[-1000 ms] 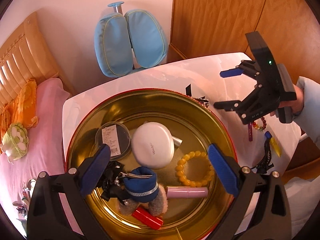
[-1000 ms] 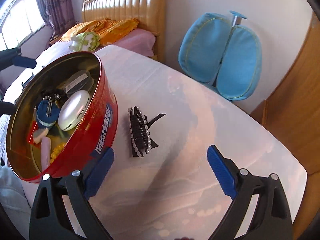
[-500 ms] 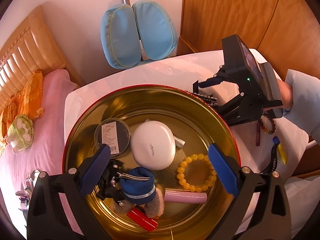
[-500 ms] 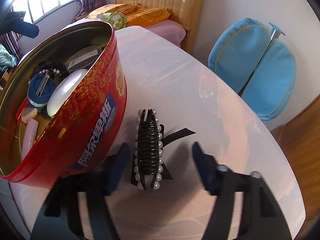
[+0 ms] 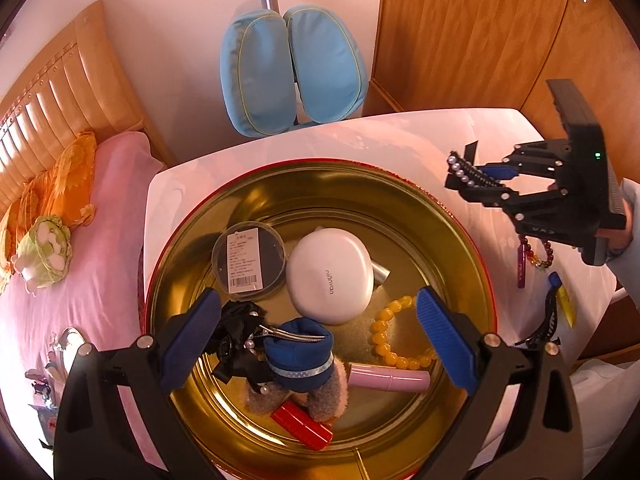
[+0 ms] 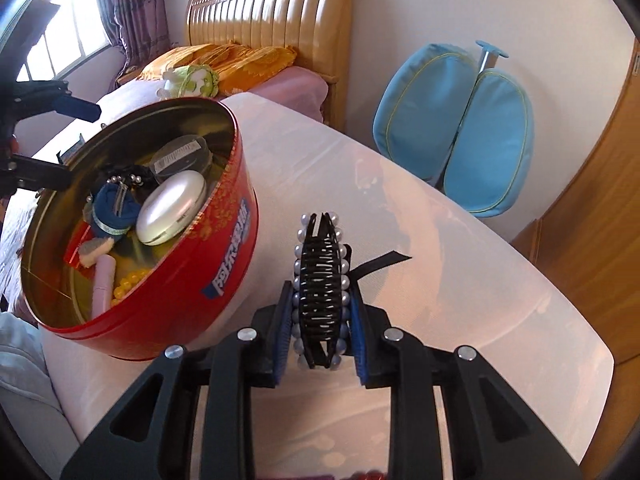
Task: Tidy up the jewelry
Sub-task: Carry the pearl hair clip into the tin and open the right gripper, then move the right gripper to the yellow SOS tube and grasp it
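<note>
My right gripper (image 6: 320, 328) is shut on a black hair clip with pearl beads (image 6: 320, 280) and holds it above the white table (image 6: 440, 280), to the right of the round red tin (image 6: 224, 256). In the left wrist view the right gripper (image 5: 492, 182) and the hair clip (image 5: 466, 176) hang just past the tin's gold rim (image 5: 400, 176). My left gripper (image 5: 320, 336) is open and empty above the tin, over a white compact (image 5: 330, 276), a yellow bead bracelet (image 5: 390, 340) and a blue hair tie (image 5: 300, 354).
On the table right of the tin lie a coloured bead bracelet (image 5: 542, 254), a purple clip (image 5: 521, 268) and a black hair clip (image 5: 546, 324). A blue chair (image 5: 292, 72) stands behind the table, a bed (image 5: 60, 240) to the left, a wooden wardrobe (image 5: 480, 32) behind.
My right gripper came down around the pearl hair clip on the table, closed on it and lifted it. The left gripper stayed open over the tin.
</note>
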